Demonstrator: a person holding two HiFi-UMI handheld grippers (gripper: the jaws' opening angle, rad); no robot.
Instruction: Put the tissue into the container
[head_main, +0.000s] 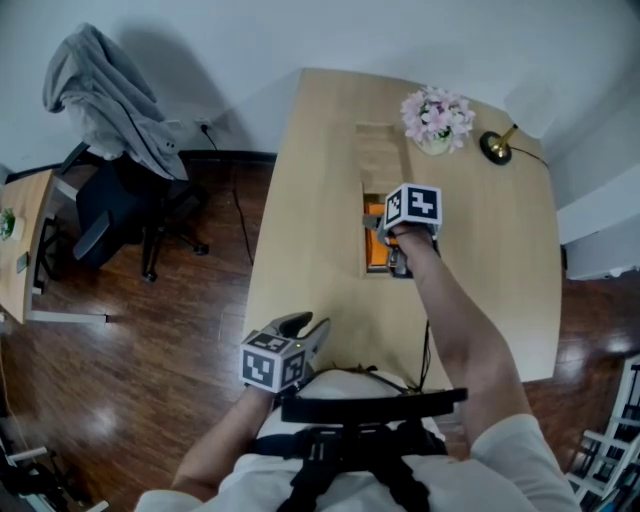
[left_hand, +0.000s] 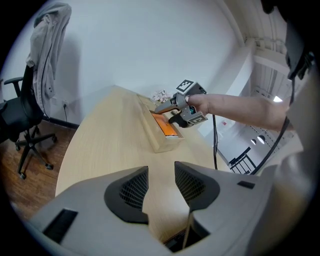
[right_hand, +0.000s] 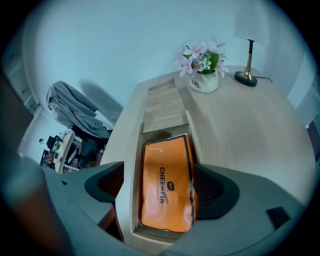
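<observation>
An orange tissue pack (right_hand: 167, 187) lies flat in the open near end of a long wooden container (right_hand: 136, 175) on the light wood table (head_main: 310, 220). My right gripper (right_hand: 160, 189) points steeply down over it. Its jaws stand wide, one on each side of the pack, and the left pad is outside the container's wall. In the head view the pack (head_main: 375, 245) shows just under the right gripper (head_main: 388, 260). My left gripper (head_main: 308, 328) hovers at the table's near edge, open, with nothing between its fingers. The left gripper view shows the container (left_hand: 157, 139), the pack (left_hand: 167, 126) and the right gripper (left_hand: 169, 114) ahead.
A white pot of pink flowers (head_main: 437, 120) and a brass lamp base (head_main: 495, 146) stand at the table's far end. The container's far part (right_hand: 165, 107) is covered with wooden slats. An office chair draped with a grey garment (head_main: 110, 100) stands on the floor to the left. A black cable (left_hand: 215, 145) hangs from the right hand.
</observation>
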